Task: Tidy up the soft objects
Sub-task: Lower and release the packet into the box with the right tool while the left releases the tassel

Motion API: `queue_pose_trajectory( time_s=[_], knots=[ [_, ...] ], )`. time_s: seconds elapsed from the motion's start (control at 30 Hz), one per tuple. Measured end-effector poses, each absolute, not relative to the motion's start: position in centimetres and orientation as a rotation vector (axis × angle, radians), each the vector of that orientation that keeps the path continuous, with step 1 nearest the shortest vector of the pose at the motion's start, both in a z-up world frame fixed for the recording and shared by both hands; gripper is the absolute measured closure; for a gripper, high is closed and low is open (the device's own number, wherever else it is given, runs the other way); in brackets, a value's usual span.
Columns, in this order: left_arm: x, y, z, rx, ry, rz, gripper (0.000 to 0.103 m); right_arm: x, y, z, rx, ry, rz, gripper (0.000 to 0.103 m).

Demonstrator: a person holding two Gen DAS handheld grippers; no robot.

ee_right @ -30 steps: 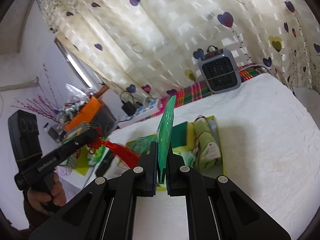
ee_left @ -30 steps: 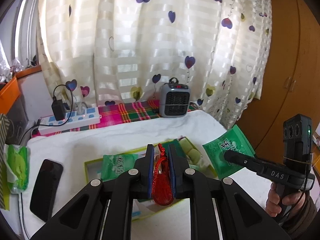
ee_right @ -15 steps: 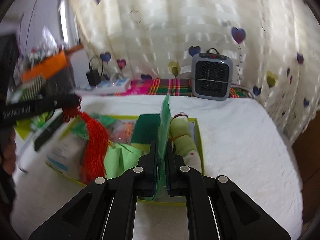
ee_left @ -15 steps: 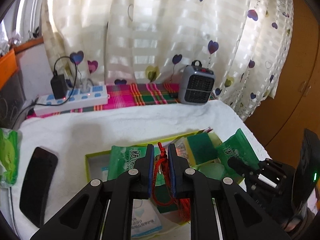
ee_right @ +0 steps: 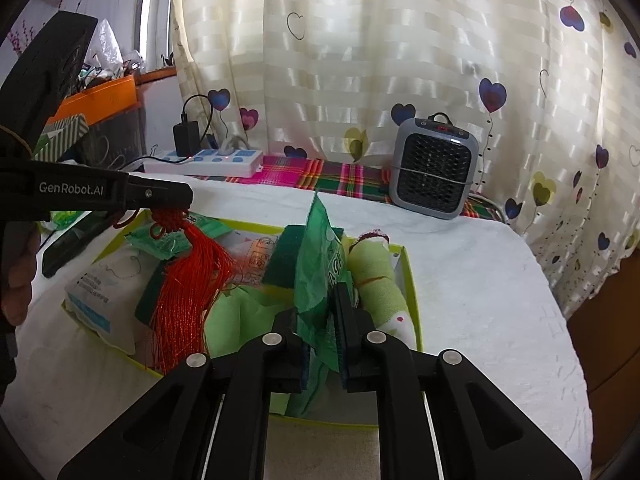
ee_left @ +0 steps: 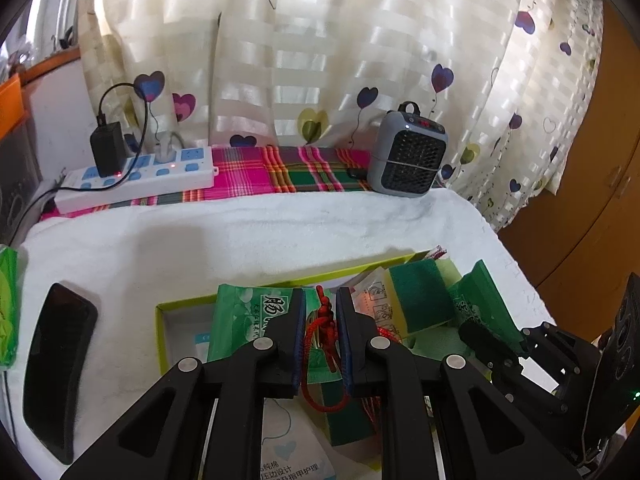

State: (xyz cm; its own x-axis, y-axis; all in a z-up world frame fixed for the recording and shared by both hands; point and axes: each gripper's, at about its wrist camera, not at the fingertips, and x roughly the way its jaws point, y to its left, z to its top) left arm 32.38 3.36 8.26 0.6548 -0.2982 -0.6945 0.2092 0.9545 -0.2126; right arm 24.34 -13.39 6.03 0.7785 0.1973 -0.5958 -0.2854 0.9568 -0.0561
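My left gripper (ee_left: 320,300) is shut on the knotted cord of a red tassel (ee_left: 322,316). In the right wrist view the tassel (ee_right: 188,280) hangs from the left gripper (ee_right: 186,200), and its fringe lies inside the yellow-green box (ee_right: 412,280). My right gripper (ee_right: 320,300) is over the box's near side with its jaws opening. A thin green packet (ee_right: 316,264) still stands between them, leaning on the left finger. The box also holds a green wipes pack (ee_left: 240,320), a green-and-yellow sponge (ee_left: 416,300), a rolled green towel (ee_right: 376,276) and a white tissue pack (ee_right: 96,300).
The box sits on a white towel-covered table (ee_left: 240,240). A grey heater (ee_left: 408,160) and a white power strip (ee_left: 136,180) stand at the back on plaid cloth. A black phone (ee_left: 56,360) and a green pack (ee_left: 8,308) lie at the left. A wooden cabinet (ee_left: 592,200) stands at the right.
Both grippers came down over the box. The tassel's fringe now rests inside it. The right gripper rolled upright and its jaws have parted slightly around the green packet.
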Motion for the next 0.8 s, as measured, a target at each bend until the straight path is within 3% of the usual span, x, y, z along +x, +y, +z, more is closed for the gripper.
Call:
queue_pose_trajectory(
  time_s=[0.17,0.3,0.47,0.6,0.8],
  knots=[
    [32.7,3.5,7.9,-0.124,0.824,-0.284,0.089,24.3,-12.9,5.9,-0.156,0.616,0.275,0.082],
    [33.0,3.8,7.5,-0.143,0.837,-0.285,0.078,24.1,-12.6,5.7,-0.16,0.61,0.302,0.074],
    [33.1,4.0,7.4,-0.158,0.836,-0.279,0.067,24.1,-12.8,5.7,-0.097,0.623,0.376,0.055],
    [33.0,4.2,7.6,-0.171,0.828,-0.28,0.058,24.0,-12.6,5.6,-0.09,0.63,0.394,0.05],
    [32.7,4.5,8.0,-0.177,0.817,-0.27,0.054,23.6,-12.6,5.5,-0.086,0.636,0.408,0.048]
  ],
)
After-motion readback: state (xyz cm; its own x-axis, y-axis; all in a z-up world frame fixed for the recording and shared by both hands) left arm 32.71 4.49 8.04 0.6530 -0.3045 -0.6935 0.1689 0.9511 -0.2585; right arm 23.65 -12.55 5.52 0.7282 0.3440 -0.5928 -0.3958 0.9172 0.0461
